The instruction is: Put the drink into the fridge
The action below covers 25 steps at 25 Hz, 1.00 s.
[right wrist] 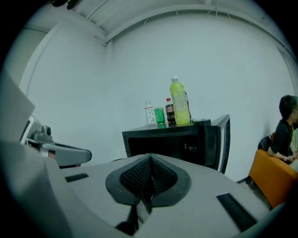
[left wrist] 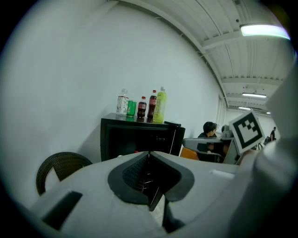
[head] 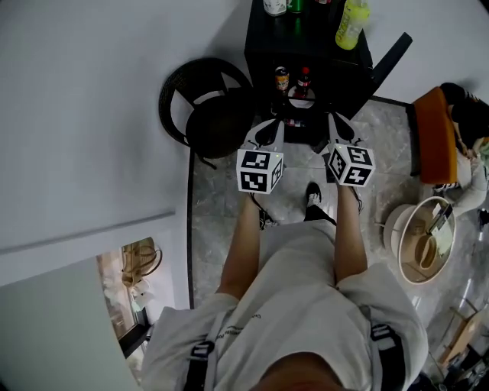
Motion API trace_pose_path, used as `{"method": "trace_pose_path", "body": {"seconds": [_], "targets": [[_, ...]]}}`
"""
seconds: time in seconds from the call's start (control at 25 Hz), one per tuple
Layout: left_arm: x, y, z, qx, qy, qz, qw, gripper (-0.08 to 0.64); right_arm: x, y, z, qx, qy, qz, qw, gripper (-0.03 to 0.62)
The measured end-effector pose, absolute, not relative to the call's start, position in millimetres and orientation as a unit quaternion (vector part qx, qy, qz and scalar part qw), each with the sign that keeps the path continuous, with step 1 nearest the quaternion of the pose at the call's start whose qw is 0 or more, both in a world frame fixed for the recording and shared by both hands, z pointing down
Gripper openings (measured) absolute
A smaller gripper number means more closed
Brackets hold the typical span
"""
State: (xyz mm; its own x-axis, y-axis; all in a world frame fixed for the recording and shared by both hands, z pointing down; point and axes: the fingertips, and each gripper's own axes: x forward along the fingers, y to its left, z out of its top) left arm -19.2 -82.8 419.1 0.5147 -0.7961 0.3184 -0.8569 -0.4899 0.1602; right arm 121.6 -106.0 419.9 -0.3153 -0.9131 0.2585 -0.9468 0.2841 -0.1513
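Note:
A small black fridge (head: 306, 47) stands against the wall with its door (head: 390, 55) swung open to the right. On top stand a yellow-green bottle (head: 351, 21), two cola bottles (left wrist: 142, 107), a green can (left wrist: 132, 108) and a white bottle (left wrist: 122, 102). Two more dark bottles (head: 281, 79) show inside the open fridge. My left gripper (head: 270, 128) and right gripper (head: 338, 127) are held side by side in front of the opening, a short way from it. Both are shut with nothing between the jaws. The right gripper view shows the same fridge (right wrist: 172, 142) and yellow-green bottle (right wrist: 179, 102).
A black wicker chair (head: 206, 107) stands just left of the fridge. At the right are an orange chair (head: 432, 137) with a seated person (right wrist: 284, 125) and a round white stand (head: 424, 240) holding tools. The white wall runs along the left.

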Motion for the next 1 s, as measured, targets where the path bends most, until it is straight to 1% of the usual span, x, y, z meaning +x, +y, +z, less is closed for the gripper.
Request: {"method": "trace_pose_path", "body": {"seconds": [0.2,0.32,0.68,0.8,0.84,0.88,0.92,0.96,1.0], "targets": [[14,-106,403,0.851,-0.494,0.121,0.130,0.008,156,-133,370,0.578,-0.810,0.081,0.053,0.006],[33,-121,387,0.852,-0.498,0.120,0.109,0.009,180,-150,342,0.590,-0.805,0.032,0.061,0.006],[96,-172,345,0.845,-0.522,0.100,0.060,0.009,222,-216,317,0.537,-0.842,0.037,0.044,0.008],[115,-194,338,0.838,-0.533,0.092,0.068,0.009,227,-239,313,0.505,-0.861,0.038,0.051,0.014],[119,-202,336,0.835,-0.538,0.089,0.073,0.009,228,-247,312,0.496,-0.866,0.036,0.056,0.028],[124,-209,334,0.832,-0.543,0.086,0.075,0.009,228,-254,311,0.488,-0.870,0.035,0.062,0.061],[128,-215,332,0.831,-0.545,0.084,0.074,0.009,227,-261,311,0.481,-0.874,0.035,0.066,0.119],[134,-219,330,0.831,-0.546,0.084,0.071,0.009,226,-268,311,0.473,-0.878,0.035,0.070,0.149],[138,-223,329,0.831,-0.546,0.084,0.068,0.009,225,-274,310,0.465,-0.882,0.035,0.073,0.166]]}}
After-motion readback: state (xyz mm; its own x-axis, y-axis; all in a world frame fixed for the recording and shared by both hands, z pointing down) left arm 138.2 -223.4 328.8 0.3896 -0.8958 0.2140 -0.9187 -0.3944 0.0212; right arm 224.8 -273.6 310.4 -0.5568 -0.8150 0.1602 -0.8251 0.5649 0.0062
